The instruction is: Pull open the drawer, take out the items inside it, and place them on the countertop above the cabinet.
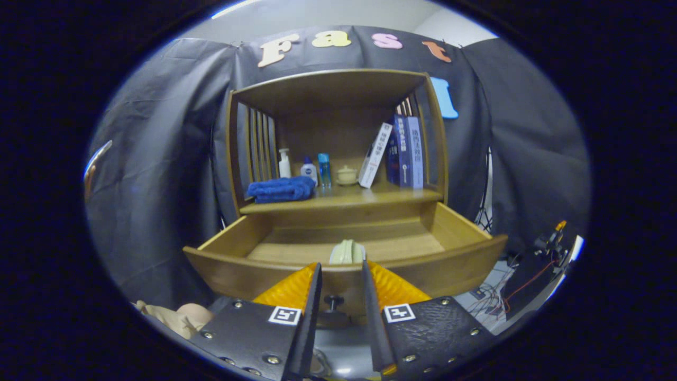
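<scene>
The wooden cabinet (pixel 338 159) is the landmark here: a smooth, warm-brown piece with a curved top, slatted side walls and an open shelf space above its desk (pixel 344 200) surface. Below that surface the drawer (pixel 338 264) stands pulled out towards the camera, a shallow wooden box with a bowed front board and one small dark round knob (pixel 333 301) under the middle of that front.

Inside the drawer, close behind the middle of its front board, lies one pale greenish-cream item (pixel 347 252) with soft ridged folds; what it is made of cannot be told. The rest of the drawer floor is bare wood.

The tongs (pixel 341 272) hang just in front of the drawer's front board, above the knob, their two fingers set a narrow gap apart with nothing between them. Each finger is a ribbed wedge, and each carries one square printed marker. The pale item sits just beyond the fingertips, in line with the gap and apart from them.

On the desk, at the cabinet's left wall, lies one folded blue towel (pixel 282 189) with a fluffy nap. Behind it stand three small bottles: one white pump bottle (pixel 284 163), one squat white bottle with a blue cap (pixel 309 170), one slim clear-blue bottle (pixel 324 169). Beside them is one small cream lidded jar (pixel 347 175). By the right wall are books (pixel 402 153), one white one leaning against at least two upright blue ones.
</scene>
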